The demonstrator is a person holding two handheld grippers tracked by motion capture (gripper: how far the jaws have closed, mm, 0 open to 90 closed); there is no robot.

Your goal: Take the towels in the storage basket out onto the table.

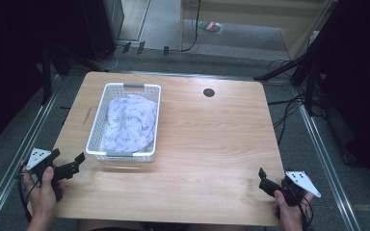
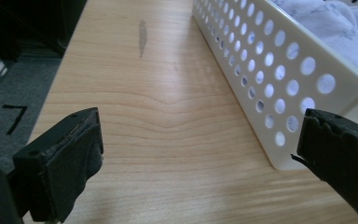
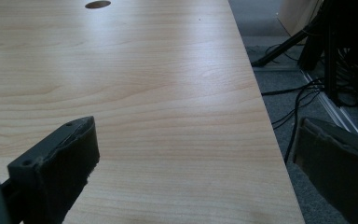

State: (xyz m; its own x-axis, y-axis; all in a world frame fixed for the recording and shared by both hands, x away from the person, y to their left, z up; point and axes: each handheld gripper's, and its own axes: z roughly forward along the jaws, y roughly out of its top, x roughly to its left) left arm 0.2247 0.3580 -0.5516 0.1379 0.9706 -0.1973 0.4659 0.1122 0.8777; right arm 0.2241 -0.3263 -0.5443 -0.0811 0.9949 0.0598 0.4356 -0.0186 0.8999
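Basket (image 1: 99,122), white and perforated, sat on the left half of the wooden table (image 1: 212,139), long side running away from you, grey handle at the far end. Cloth (image 1: 129,122), white with a small dark print, lay bunched inside it, filling most of the basket. You held the left gripper (image 1: 72,167) at the near-left corner of the table, just beside the basket's near-left corner but apart from it, jaws spread wide with nothing between them. In the left gripper view the left gripper (image 2: 200,154) pointed along the basket's (image 2: 270,74) long perforated wall, and the cloth (image 2: 335,32) showed over the rim; a short grey mark (image 2: 142,37) sat on the wood farther off. You held the right gripper (image 1: 265,180) at the near-right corner, well apart from the basket, jaws also spread wide and empty. In the right gripper view the right gripper (image 3: 196,158) sat over bare wood near the table's right edge, with the round dark hole (image 3: 98,4) far ahead. Cables (image 3: 298,102) lay on the grey floor beyond that edge.
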